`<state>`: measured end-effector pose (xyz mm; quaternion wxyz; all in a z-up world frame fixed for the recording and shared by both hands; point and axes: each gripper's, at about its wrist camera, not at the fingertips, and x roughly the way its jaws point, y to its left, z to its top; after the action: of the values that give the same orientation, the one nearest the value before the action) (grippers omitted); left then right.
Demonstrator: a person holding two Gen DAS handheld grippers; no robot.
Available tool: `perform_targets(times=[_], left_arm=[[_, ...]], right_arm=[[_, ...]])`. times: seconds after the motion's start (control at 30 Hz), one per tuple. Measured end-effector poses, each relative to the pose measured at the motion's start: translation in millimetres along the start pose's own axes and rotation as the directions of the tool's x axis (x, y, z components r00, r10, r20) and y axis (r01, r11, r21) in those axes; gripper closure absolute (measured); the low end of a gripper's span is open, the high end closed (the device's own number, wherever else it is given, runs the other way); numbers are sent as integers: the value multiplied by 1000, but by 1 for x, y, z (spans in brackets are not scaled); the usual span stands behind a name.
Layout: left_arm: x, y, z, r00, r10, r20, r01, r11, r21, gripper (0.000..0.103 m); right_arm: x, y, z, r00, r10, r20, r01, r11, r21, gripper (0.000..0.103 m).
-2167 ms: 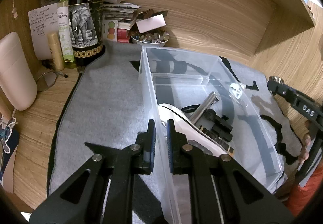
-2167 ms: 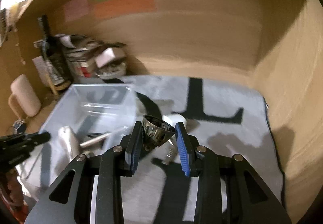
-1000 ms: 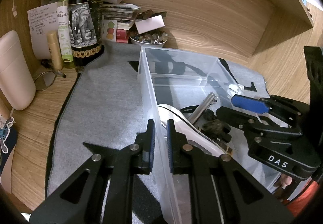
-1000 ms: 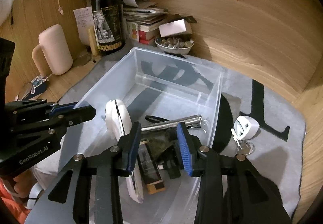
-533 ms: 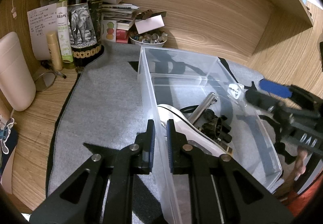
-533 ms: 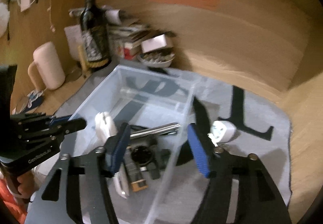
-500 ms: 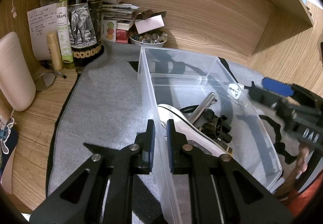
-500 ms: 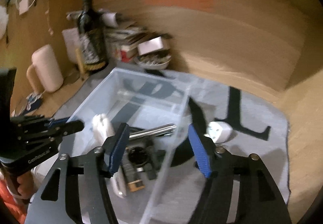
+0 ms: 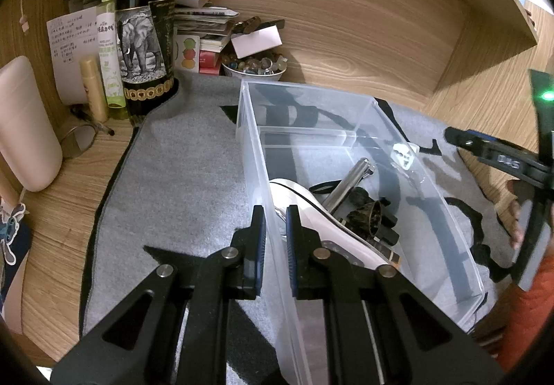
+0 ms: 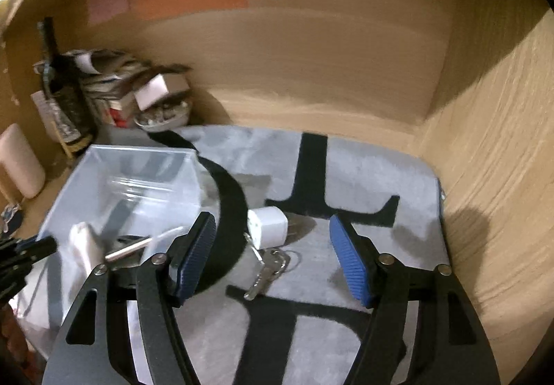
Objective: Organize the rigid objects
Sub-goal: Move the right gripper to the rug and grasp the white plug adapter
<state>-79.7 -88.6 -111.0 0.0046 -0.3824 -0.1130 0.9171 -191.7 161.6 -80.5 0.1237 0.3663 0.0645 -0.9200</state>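
Grippers at work over a clear storage bin

Blue-padded jaws of the left gripper (image 9: pixel 275 239) pinch the near wall of the clear plastic bin (image 9: pixel 360 107), one pad outside it, one inside. Just ahead of those jaws, inside the bin, lie a white device (image 9: pixel 311 211), a silver metal cylinder (image 9: pixel 348 184) and a dark patterned cup (image 9: pixel 367 217) among small black pieces. The right gripper (image 10: pixel 271 256) hangs with its jaws spread wide and empty above the grey mat (image 10: pixel 363 177). Between its pads sit a bunch of keys (image 10: pixel 268 269) and, touching them just beyond, a white plug adapter (image 10: pixel 268 225), both outside the bin's right wall. Farther back stands a wine bottle (image 9: pixel 145 24).
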Motion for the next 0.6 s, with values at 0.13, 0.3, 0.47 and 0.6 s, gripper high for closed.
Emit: perform_targets(times=[0.13,0.3,0.47,0.6], left_arm=[[0,0,0,1000,1,1,-1,1000,2,93],[0,0,0,1000,0,1,0,1000,1,93],[0,0,0,1000,1,0,-1,1000,1,93],[0,-1,0,1000,2,1,-2,1000,2,93]], right_arm=[[27,-4,2,999,11,-48,-11,1000,-2,38],[61,-4,-1,993,24,-117,-26,1000,-15,39],[82,-4,-5,988,36,-153,-41,999,-26,70],[78,-3,-5,989,37,-140,-42,999,-34,71]])
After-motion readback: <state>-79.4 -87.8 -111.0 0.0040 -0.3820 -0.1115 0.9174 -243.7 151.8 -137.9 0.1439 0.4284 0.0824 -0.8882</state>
